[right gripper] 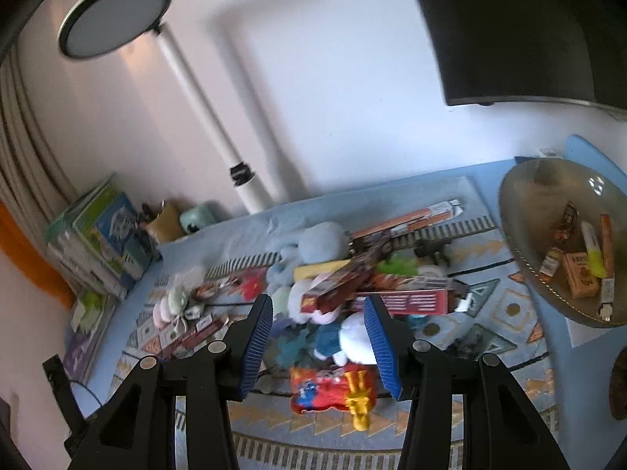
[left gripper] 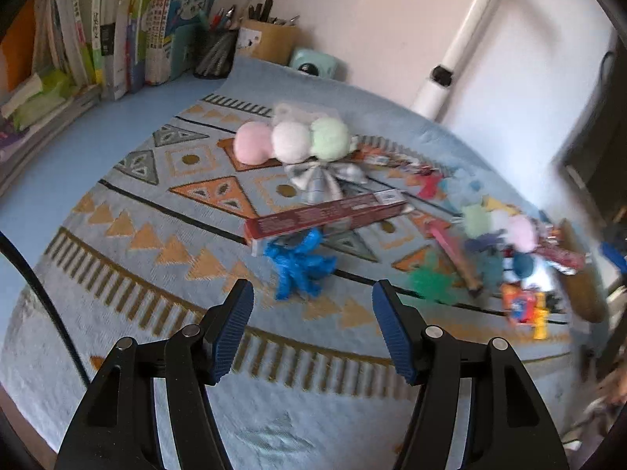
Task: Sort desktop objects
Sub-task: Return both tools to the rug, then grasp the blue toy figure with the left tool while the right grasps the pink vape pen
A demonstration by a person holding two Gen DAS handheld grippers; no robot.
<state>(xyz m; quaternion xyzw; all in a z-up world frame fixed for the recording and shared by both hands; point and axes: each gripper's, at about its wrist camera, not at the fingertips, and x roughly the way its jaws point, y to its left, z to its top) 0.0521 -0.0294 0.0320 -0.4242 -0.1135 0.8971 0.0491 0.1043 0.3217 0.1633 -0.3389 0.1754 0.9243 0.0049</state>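
Red long box (left gripper: 325,217) lies flat just above blue crinkly toy (left gripper: 299,264); pastel three-ball plush (left gripper: 292,143) beyond box; jumbled pile (left gripper: 509,250) right of it.

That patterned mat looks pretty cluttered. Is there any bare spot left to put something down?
Yes. The patterned mat lies bare between the books and the pink, white and green plush balls, and also in front of the blue toy. Beyond the long red box, the far heap of toys and packets is crowded.

On the mat (left gripper: 117,274), 3 pompoms (left gripper: 292,143) lie behind the long box (left gripper: 325,217), books (left gripper: 117,31) far left.
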